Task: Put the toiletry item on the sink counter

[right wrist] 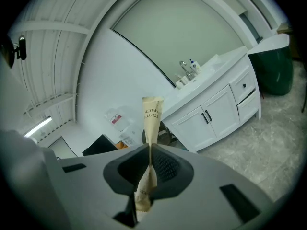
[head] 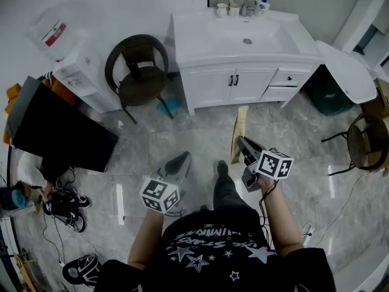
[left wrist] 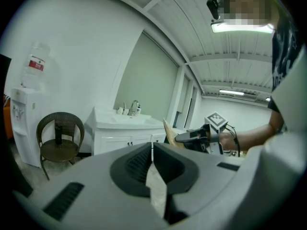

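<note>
A tan paper toothbrush packet sticks up out of my right gripper, which is shut on its lower part. The left gripper view catches the packet too, beside the right gripper. My left gripper is shut with nothing in it and is held low at the left of the person's body. The white sink counter stands ahead against the wall, well beyond both grippers.
Cups and a pump bottle stand around the faucet. A dark wicker chair and a water dispenser are left of the vanity. A black panel leans further left. A green bin and a second chair are on the right.
</note>
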